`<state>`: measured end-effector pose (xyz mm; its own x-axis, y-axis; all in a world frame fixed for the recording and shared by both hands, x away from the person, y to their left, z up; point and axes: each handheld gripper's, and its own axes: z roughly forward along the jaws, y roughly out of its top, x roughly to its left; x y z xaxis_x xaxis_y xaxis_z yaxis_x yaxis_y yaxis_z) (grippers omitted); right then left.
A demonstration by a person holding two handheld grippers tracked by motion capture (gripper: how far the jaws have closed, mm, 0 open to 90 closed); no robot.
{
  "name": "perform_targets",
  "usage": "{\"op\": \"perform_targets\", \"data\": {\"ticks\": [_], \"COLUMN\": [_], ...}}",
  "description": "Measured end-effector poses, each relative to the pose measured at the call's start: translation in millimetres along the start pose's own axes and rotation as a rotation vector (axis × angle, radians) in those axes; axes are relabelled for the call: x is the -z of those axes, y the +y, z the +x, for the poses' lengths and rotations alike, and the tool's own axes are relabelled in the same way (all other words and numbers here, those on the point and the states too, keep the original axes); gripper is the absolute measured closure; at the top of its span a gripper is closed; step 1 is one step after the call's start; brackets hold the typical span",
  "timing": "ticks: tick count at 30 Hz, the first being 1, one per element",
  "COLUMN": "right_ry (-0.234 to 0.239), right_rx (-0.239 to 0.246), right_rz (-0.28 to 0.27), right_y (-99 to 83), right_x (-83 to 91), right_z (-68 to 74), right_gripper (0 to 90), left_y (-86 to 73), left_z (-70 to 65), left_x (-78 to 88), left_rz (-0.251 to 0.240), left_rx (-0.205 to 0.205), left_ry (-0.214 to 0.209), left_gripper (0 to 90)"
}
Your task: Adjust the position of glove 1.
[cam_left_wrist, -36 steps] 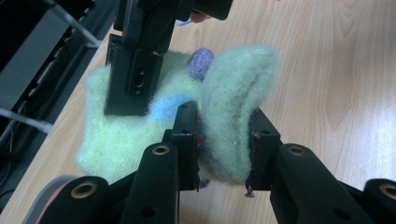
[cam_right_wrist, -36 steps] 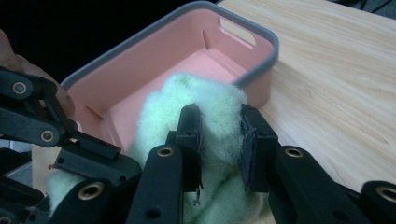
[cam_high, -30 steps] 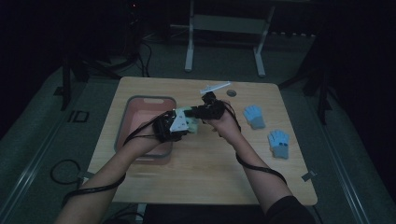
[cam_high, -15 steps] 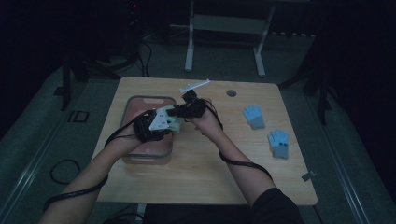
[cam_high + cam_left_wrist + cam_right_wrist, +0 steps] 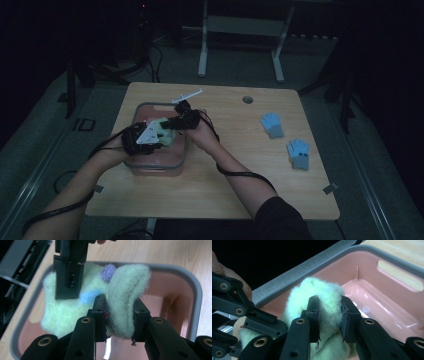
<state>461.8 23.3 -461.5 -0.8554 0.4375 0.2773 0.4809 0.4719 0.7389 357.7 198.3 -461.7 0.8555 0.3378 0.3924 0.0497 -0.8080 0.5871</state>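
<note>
A fuzzy pale-green cloth piece point(image 5: 125, 290) with a blue patch and a purple dot hangs over a pink bin point(image 5: 175, 292) with a grey rim. My left gripper point(image 5: 119, 315) is shut on one fold of it. My right gripper point(image 5: 329, 315) is shut on another part of the green cloth point(image 5: 317, 292), and its black jaw comes down from the top of the left gripper view. In the high view both grippers, left point(image 5: 145, 137) and right point(image 5: 177, 122), meet over the bin point(image 5: 155, 167) with the cloth point(image 5: 162, 131) between them.
Two blue gloves point(image 5: 272, 124) point(image 5: 298, 152) lie on the right part of the wooden table point(image 5: 240, 175). A round hole point(image 5: 247, 99) sits near the table's far edge. Cables trail from both grippers across the table and off its near-left side.
Both hands have carried the green cloth leftward and slightly down, from the table's middle to over the pink bin. Both grips have held.
</note>
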Motion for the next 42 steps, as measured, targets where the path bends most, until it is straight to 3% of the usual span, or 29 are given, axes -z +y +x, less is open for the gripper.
{"op": "perform_targets", "data": {"ticks": [7,12,18,23,26,27,30,33,35,36,37,41,42], "right_ry": [-0.02,-0.069,-0.121,-0.099,-0.081,-0.076,-0.051,-0.03,-0.017,-0.017,-0.026,-0.016,-0.012], "right_rx": [-0.025,-0.005,0.001,-0.019,-0.017,-0.013,-0.018,0.001,0.016,0.016,0.026,0.024,0.026], "right_rz": [0.044,0.087,0.112,0.077,0.061,0.051,0.015,-0.006,-0.009,-0.009,-0.027,-0.066,-0.073], "right_y": [-7.9,-13.6,-19.1,-23.8,-26.5,-27.4,-29.2,-31.4,-33.7,-33.7,-36.0,-40.8,-42.4], "right_x": [-15.9,-24.6,-25.8,-13.9,-5.1,-2.0,9.0,20.4,29.3,29.3,37.0,52.3,56.5], "right_z": [-5.0,-7.4,-11.7,-15.4,-15.0,-14.5,-13.1,-10.9,-9.9,-9.9,-9.8,-11.4,-11.8], "right_gripper": [72.4,70.8,60.7,53.3,48.0,47.3,40.6,31.9,28.7,28.7,26.6,21.0,20.4], "left_y": [-3.5,-2.8,-0.9,-3.6,-3.7,-3.6,-2.9,-2.0,-1.5,-1.5,0.3,4.8,8.9], "left_z": [3.3,7.2,13.3,14.5,12.5,11.9,13.0,14.8,14.0,14.0,13.9,13.3,13.2], "left_x": [-17.3,-31.6,-47.7,-55.8,-54.8,-53.8,-48.4,-43.2,-38.9,-38.9,-36.0,-31.6,-30.1], "left_rz": [0.064,0.099,0.169,0.224,0.237,0.233,0.212,0.218,0.192,0.192,0.189,0.151,0.122], "left_rx": [0.026,0.015,0.001,0.026,0.025,0.029,0.069,0.11,0.125,0.125,0.147,0.183,0.218], "left_ry": [-0.058,-0.1,-0.144,-0.179,-0.153,-0.134,-0.123,-0.12,-0.111,-0.111,-0.083,-0.073,-0.084], "left_gripper": [70.8,70.1,66.9,57.9,46.4,42.0,34.8,24.4,15.0,14.7,14.7,10.9,10.3]}}
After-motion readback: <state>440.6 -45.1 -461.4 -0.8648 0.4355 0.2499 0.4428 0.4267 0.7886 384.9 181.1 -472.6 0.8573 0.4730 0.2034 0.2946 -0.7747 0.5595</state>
